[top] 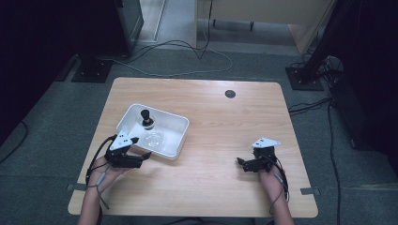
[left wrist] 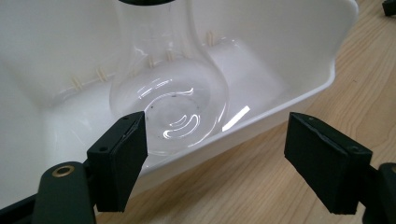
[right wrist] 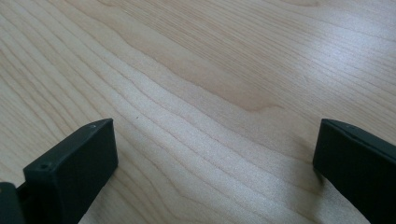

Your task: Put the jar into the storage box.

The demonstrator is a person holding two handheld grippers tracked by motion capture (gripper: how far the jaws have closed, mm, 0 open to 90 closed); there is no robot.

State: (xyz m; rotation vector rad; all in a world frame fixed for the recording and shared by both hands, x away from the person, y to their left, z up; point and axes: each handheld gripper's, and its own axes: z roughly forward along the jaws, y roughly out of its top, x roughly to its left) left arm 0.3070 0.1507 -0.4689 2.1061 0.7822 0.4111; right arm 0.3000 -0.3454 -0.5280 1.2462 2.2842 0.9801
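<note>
A white plastic tub (top: 180,123) sits on the left half of the wooden table (top: 220,122). Inside it stands a clear round-bottomed glass flask (top: 153,138) with a black stopper (top: 146,114). My left gripper (top: 144,158) is at the tub's near-left corner, open, pointing at it. In the left gripper view the flask (left wrist: 170,105) bulges just past the tub's rim (left wrist: 261,123), and the left gripper (left wrist: 224,161) holds nothing between its black pads (left wrist: 119,161). My right gripper (top: 241,164) rests low at the front right, and in the right gripper view the right gripper (right wrist: 215,172) is open over bare wood.
A small dark round grommet (top: 230,93) is set in the table near its far edge. Cables (top: 187,72) run over the grey floor behind the table, between two black stand bases (top: 92,69). Bare wood lies between the tub and my right gripper.
</note>
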